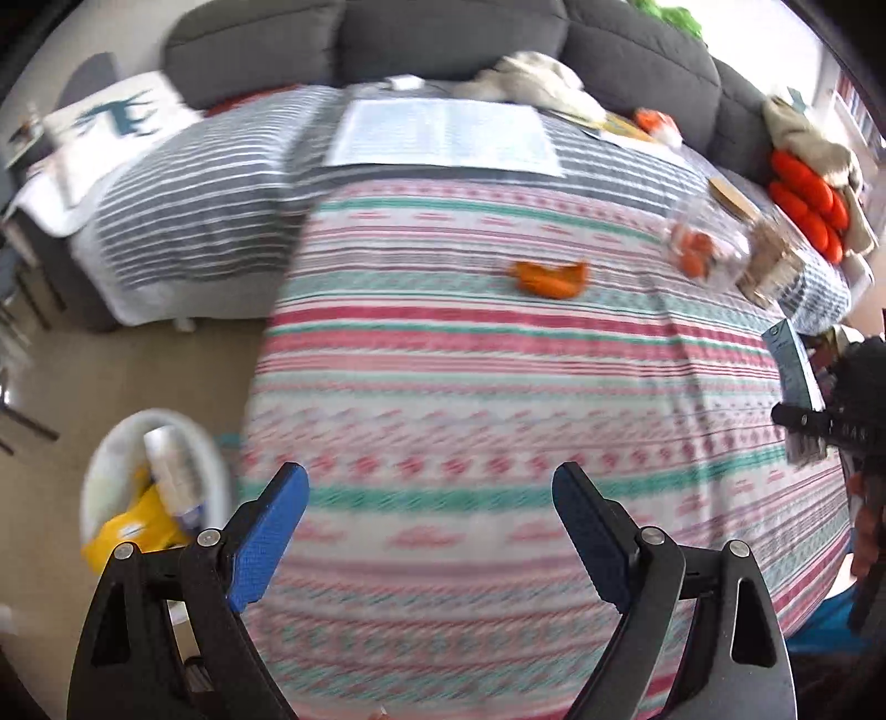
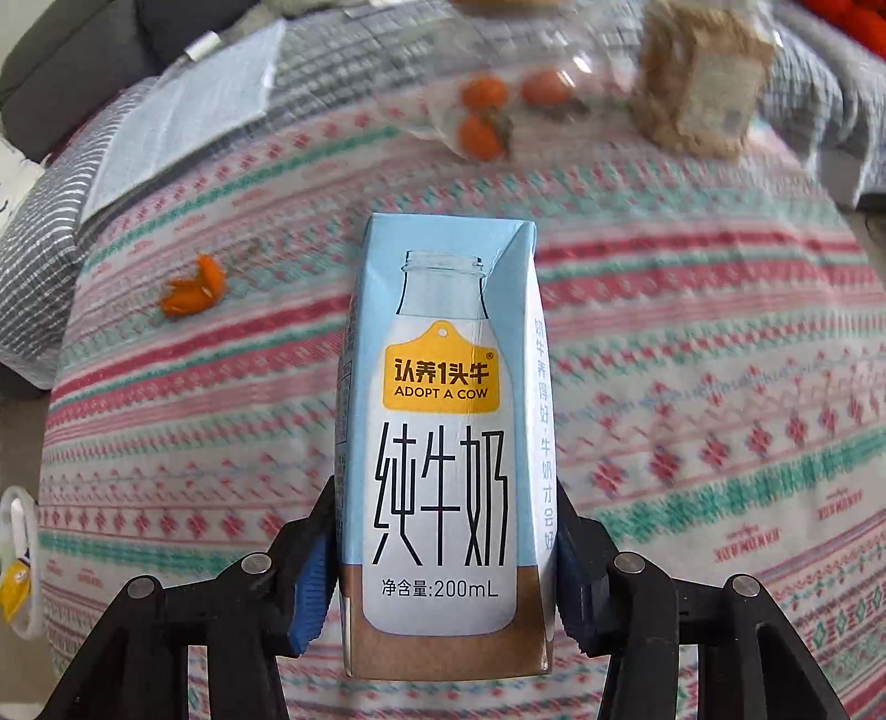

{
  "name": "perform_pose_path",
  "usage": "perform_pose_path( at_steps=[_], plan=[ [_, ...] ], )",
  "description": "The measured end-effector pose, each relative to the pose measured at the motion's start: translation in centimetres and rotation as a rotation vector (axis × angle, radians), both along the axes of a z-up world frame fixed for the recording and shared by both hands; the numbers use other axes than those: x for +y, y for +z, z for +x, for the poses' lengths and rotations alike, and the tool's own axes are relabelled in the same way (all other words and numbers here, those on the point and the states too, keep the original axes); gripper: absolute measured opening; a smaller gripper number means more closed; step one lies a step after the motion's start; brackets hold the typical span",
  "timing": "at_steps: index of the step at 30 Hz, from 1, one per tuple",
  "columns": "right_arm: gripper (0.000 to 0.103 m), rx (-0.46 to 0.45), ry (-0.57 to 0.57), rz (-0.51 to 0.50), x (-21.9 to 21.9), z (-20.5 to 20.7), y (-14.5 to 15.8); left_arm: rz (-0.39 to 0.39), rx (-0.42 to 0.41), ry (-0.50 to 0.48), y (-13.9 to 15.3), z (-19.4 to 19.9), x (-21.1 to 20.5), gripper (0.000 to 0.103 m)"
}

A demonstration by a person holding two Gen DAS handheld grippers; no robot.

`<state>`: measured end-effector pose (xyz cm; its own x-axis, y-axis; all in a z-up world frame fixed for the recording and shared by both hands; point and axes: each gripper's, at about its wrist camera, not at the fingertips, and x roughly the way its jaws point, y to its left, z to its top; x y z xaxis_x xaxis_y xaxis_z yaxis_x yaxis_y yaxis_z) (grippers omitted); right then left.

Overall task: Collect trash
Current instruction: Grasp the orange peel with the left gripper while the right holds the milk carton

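Note:
My right gripper (image 2: 446, 559) is shut on a light-blue 200 mL milk carton (image 2: 443, 443) and holds it above the striped tablecloth (image 2: 692, 343). The carton also shows at the right edge of the left wrist view (image 1: 789, 365). My left gripper (image 1: 429, 498) is open and empty over the near part of the table. An orange peel (image 1: 551, 278) lies on the cloth ahead of it, and shows in the right wrist view (image 2: 194, 288). A white trash bin (image 1: 152, 487) with a yellow wrapper and a can inside stands on the floor left of the table.
A clear bag of small oranges (image 1: 700, 249) and a glass jar (image 1: 769, 266) stand at the table's right. An open book (image 1: 443, 135) lies at the far side. A grey sofa (image 1: 443, 39) with cushions and cloths is behind.

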<state>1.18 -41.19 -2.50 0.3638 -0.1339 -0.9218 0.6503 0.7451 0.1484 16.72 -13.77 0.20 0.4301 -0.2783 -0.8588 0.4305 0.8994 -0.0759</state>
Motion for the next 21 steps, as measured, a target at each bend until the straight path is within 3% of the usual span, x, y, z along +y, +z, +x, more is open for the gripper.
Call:
perform_pose_path(
  at_steps=[2, 5, 10, 15, 21],
  plan=[
    [0.057, -0.023, -0.004, 0.035, -0.7, 0.3, -0.5, -0.008, 0.020, -0.009, -0.5, 0.7, -2.6, 0.092],
    [0.057, -0.026, 0.017, 0.006, -1.6, 0.1, 0.0, -0.013, 0.047, 0.003, -1.5, 2.2, -5.8, 0.092],
    [0.057, -0.004, 0.010, 0.003, -3.8, -0.8, -0.3, -0.008, 0.038, 0.036, -2.4, 4.4, -9.8, 0.091],
    [0.057, 0.023, 0.011, 0.014, -5.0, -1.0, -1.3, -0.054, 0.070, 0.044, -4.1, 7.2, -12.9, 0.074],
    [0.057, 0.018, 0.009, 0.057, -6.2, -1.7, -1.6, -0.055, 0.036, 0.076, -4.8, 10.0, -16.5, 0.072]
  ],
)
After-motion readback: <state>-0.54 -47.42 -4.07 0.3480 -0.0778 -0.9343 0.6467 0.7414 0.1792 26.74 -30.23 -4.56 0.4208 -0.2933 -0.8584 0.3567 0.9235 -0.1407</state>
